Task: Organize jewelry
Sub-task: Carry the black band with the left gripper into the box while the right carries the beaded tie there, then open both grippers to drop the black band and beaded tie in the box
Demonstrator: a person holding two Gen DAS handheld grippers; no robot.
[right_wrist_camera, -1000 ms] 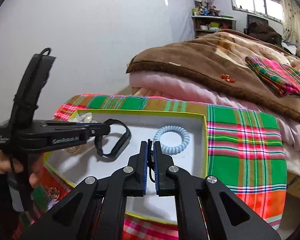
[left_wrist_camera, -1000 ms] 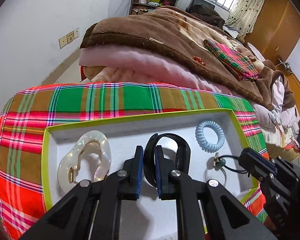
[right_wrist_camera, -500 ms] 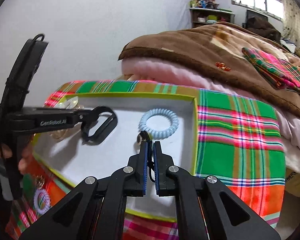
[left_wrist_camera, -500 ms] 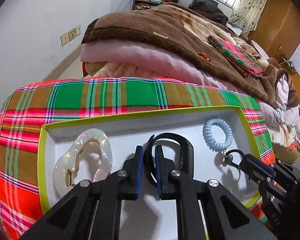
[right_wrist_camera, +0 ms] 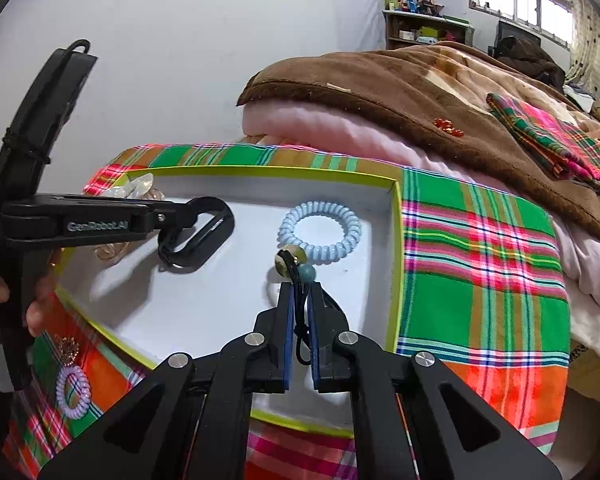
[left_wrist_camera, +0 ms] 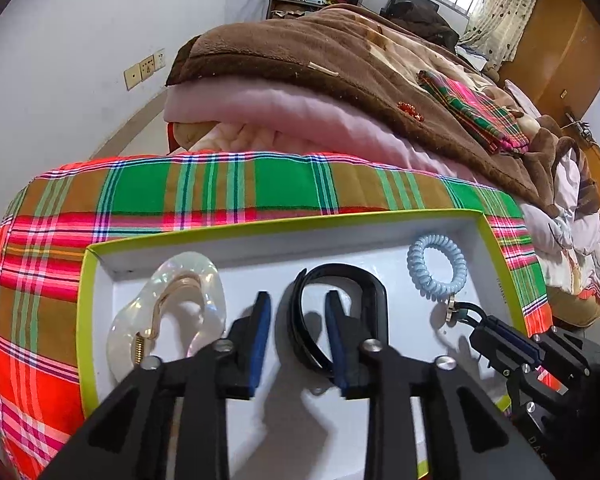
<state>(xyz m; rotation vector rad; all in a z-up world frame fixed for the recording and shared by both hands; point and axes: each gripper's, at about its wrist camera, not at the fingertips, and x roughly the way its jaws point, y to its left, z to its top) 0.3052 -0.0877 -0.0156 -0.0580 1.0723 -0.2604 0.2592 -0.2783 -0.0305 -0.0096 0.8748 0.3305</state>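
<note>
The left gripper (left_wrist_camera: 296, 338) points steeply down, its jaws opening; the blue-padded fingers (left_wrist_camera: 260, 332) stand apart with a black band between them, the pads not pressing on it. A hand (right_wrist_camera: 40, 300) grips its handle at the near left. The right gripper (right_wrist_camera: 300, 332) tilts down too, on the right, its jaws just opening with a thin dark cord in the narrow gap between the pads.

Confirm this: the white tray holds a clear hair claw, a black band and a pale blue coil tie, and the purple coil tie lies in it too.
Not quite. The purple coil tie lies outside the white tray, on the plaid cloth, as the right wrist view shows. The rest stands.
</note>
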